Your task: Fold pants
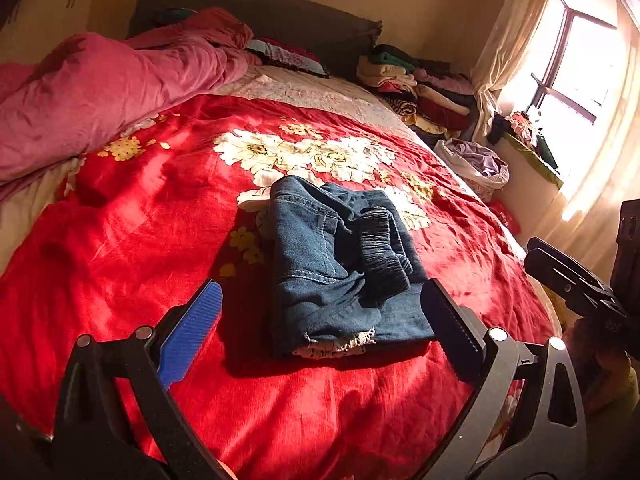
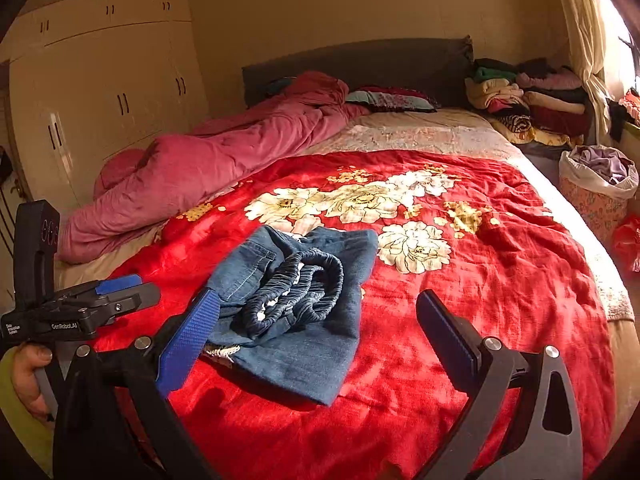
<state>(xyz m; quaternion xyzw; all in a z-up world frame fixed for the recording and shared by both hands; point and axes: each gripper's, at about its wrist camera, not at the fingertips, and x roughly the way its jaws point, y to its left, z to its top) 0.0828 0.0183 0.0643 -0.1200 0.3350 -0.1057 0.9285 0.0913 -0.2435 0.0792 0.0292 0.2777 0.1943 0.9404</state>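
Observation:
Blue denim pants (image 1: pixel 340 268) lie folded in a compact bundle on the red flowered blanket (image 1: pixel 132 232), elastic waistband on top. They also show in the right wrist view (image 2: pixel 296 304). My left gripper (image 1: pixel 320 304) is open and empty, its fingers held above and to either side of the bundle's near end. My right gripper (image 2: pixel 316 320) is open and empty, raised above the blanket with the pants beneath its left finger (image 2: pixel 188 340). The right gripper shows at the right edge of the left wrist view (image 1: pixel 572 280); the left gripper shows at the left of the right wrist view (image 2: pixel 96 304).
A pink duvet (image 2: pixel 208 168) lies along the bed's left side. A stack of folded clothes (image 2: pixel 528 100) sits by the dark headboard. A laundry basket (image 2: pixel 600 184) stands beside the bed on the right. Wardrobes (image 2: pixel 100 88) line the left wall; a window (image 1: pixel 572 80) is right.

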